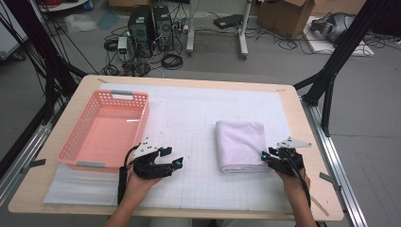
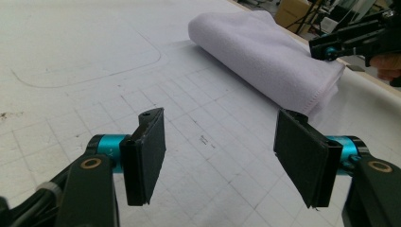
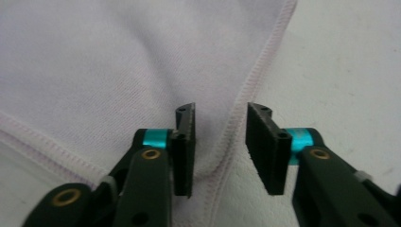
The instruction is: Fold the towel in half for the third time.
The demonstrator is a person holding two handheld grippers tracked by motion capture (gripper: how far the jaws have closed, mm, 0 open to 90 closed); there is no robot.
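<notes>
Towel [image 1: 240,145]: folded, lying toward the bench's right edge; near corner faces the person
Right tongs [image 3: 220,142]: part open, astride the hem, not pinching; placed to grip it
Left tongs [image 2: 220,156]: wide open, empty; waiting over bare bench

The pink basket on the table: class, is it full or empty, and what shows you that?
Empty. The high view looks straight into the basket and its bare pink floor shows from wall to wall. The folded towel lies outside it, on the table.

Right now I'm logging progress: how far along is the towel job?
Done: the towel lies folded on the mat. In hand: the right gripper stands open at its near hemmed corner. Left: the pink basket is still empty, and the left gripper is open over bare mat.
</notes>
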